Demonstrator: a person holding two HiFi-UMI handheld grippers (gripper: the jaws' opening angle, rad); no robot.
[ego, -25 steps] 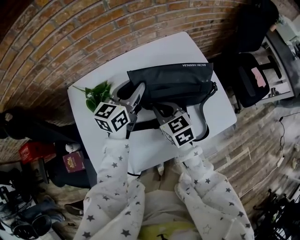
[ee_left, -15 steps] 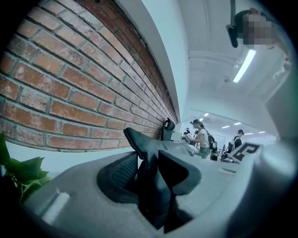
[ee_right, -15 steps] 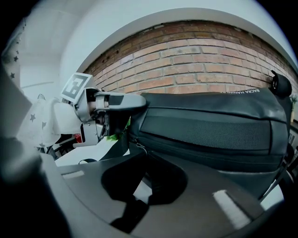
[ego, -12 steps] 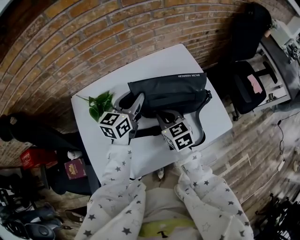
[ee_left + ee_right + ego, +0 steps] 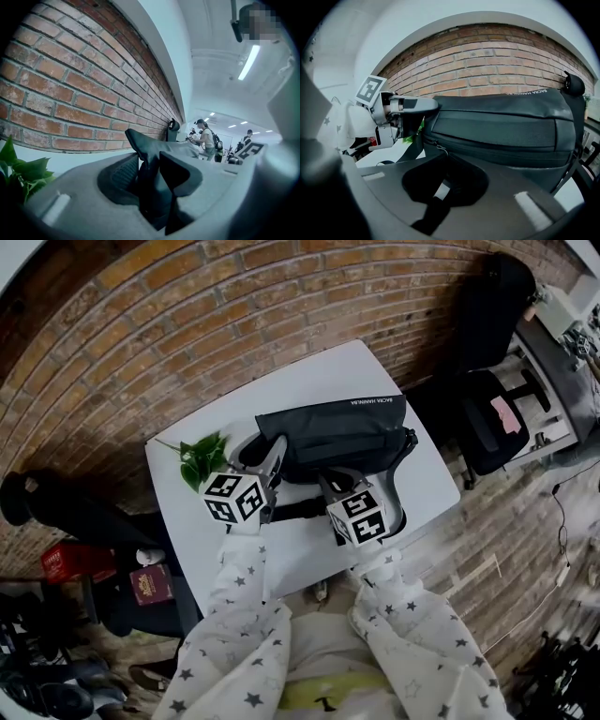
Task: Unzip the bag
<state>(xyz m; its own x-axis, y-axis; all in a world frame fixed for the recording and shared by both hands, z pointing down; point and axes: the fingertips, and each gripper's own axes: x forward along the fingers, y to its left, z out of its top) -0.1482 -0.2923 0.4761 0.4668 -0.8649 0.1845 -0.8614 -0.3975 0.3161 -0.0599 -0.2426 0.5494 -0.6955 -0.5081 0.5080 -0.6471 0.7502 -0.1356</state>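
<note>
The bag (image 5: 140,140) is held by a soft dark fold at its corner, clamped between the jaws of the left gripper (image 5: 152,171) in the left gripper view. A brick wall runs off to that gripper's left. If the fold slipped out, I judge the whole bag would drag along instead of unzipping.

In the right gripper view, the right gripper (image 5: 445,171) has its jaws nearly together on what looks like the zipper pull (image 5: 439,151). The left gripper is close by, and the zip line stretches away to the right. So thin a pull could slip free under a hard tug.

In the head view the bag lies on the white table (image 5: 375,371), just ahead of both grippers. Bare tabletop lies behind them, toward the person. To the right gripper's right, the bag's far end sits near the table edge.
</note>
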